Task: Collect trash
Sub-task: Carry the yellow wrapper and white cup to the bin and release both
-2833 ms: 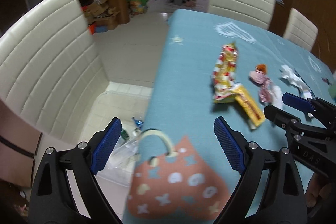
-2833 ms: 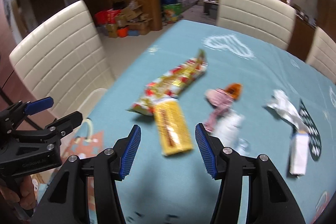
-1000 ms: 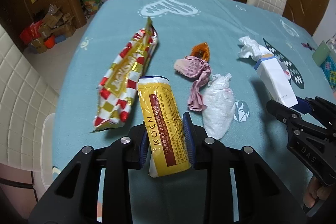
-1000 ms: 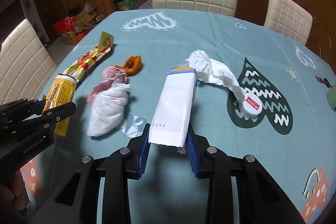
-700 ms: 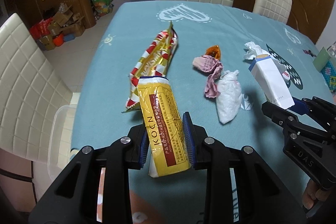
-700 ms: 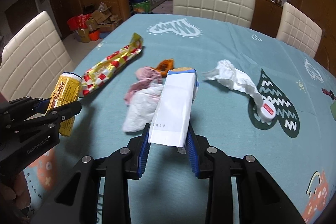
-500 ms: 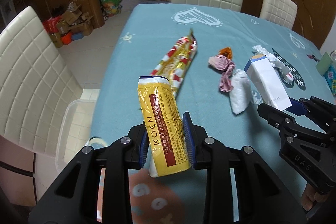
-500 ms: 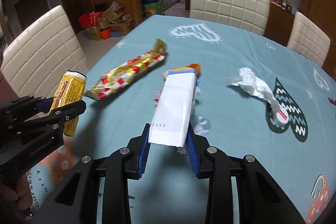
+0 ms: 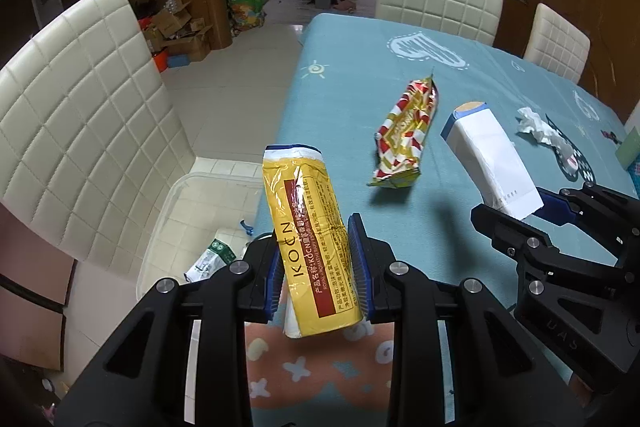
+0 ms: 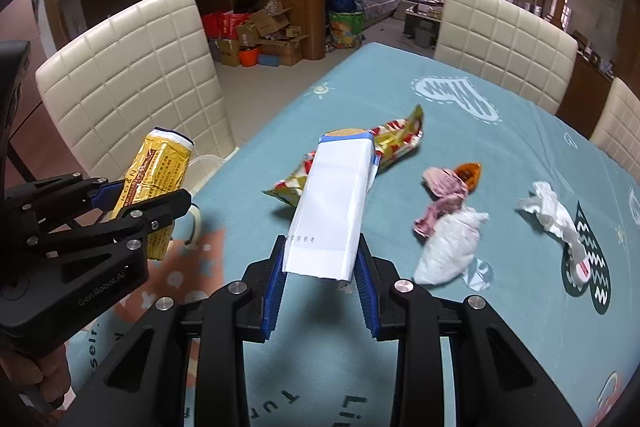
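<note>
My left gripper (image 9: pixel 318 267) is shut on a yellow KOCN packet (image 9: pixel 308 239), held above the table's left edge; it also shows in the right wrist view (image 10: pixel 154 183). My right gripper (image 10: pixel 320 279) is shut on a white carton with a blue top (image 10: pixel 336 203), seen too in the left wrist view (image 9: pixel 492 159). A red-and-gold wrapper (image 9: pixel 408 131), a pink wrapper (image 10: pixel 444 191), an orange wrapper (image 10: pixel 468 173), a white bag (image 10: pixel 448 251) and a crumpled tissue (image 10: pixel 552 215) lie on the teal tablecloth (image 10: pixel 500 155).
A clear plastic bin (image 9: pixel 176 203) holding some trash stands on the floor beside the table, below the left gripper. A cream chair (image 9: pixel 80 115) stands to the left; two more (image 9: pixel 440 3) at the far end. A small round cap (image 10: pixel 580 269) lies near the tissue.
Both grippers closed on their items, lifted them off the table and moved back and left toward the table's left edge; the floor bin has come into view.
</note>
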